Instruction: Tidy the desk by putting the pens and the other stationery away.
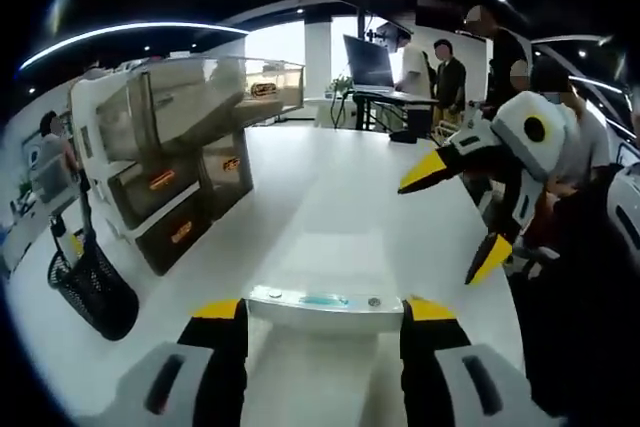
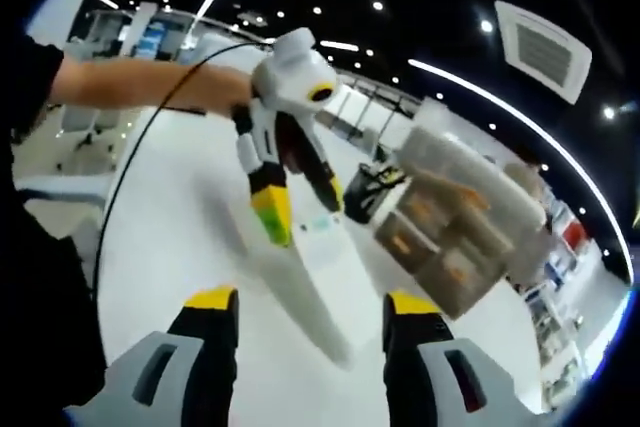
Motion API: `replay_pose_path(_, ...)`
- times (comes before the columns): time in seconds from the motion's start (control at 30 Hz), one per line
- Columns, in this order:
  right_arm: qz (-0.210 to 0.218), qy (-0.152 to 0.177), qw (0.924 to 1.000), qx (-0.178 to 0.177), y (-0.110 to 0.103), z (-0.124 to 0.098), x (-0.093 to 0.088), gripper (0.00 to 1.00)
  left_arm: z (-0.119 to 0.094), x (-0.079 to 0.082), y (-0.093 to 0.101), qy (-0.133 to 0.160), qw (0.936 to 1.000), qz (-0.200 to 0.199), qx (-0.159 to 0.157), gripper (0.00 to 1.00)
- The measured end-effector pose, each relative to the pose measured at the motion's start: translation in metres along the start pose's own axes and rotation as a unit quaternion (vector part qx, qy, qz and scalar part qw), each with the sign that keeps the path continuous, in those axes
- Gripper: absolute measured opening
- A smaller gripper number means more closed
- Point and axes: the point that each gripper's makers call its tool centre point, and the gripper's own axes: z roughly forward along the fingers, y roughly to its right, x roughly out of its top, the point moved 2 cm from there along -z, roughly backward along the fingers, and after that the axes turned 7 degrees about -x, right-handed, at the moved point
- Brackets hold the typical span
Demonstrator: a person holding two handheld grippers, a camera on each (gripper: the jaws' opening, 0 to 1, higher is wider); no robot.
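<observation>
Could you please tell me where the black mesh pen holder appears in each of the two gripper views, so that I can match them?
Left gripper view: the black mesh pen holder stands at the lower left on the white desk, left of the drawer unit.
Right gripper view: it sits near the centre, tilted with the camera, just left of the drawer unit.
Shared landmark: the drawer unit with orange labels.
</observation>
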Motion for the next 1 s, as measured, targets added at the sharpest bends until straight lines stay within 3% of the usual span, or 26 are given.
replay_pose_path(0.23, -0.020, -0.011, 0.9993, -0.030, -0.005, 0.021, -0.008, 0.54, -0.004, 0.001, -0.009, -0.002, 1.0000, -0.007, 0.001, 0.60)
replay_pose_path(0.3, -0.043, -0.010, 0.9981, -0.043, -0.005, 0.027, -0.008, 0.54, -0.004, 0.001, -0.011, -0.004, 1.0000, -0.008, 0.002, 0.60)
replay_pose_path(0.47, -0.088, -0.008, 0.9927, -0.082, -0.005, 0.040, -0.009, 0.53, -0.006, 0.002, -0.015, -0.006, 0.9999, -0.009, 0.002, 0.60)
replay_pose_path(0.63, -0.130, -0.003, 0.9824, -0.134, 0.004, 0.046, -0.010, 0.54, 0.000, 0.003, -0.001, -0.004, 0.9999, -0.009, 0.004, 0.60)
replay_pose_path(1.0, -0.171, -0.010, 0.9717, -0.163, 0.003, 0.059, -0.020, 0.55, 0.001, 0.003, 0.003, -0.002, 0.9998, -0.022, 0.003, 0.61)
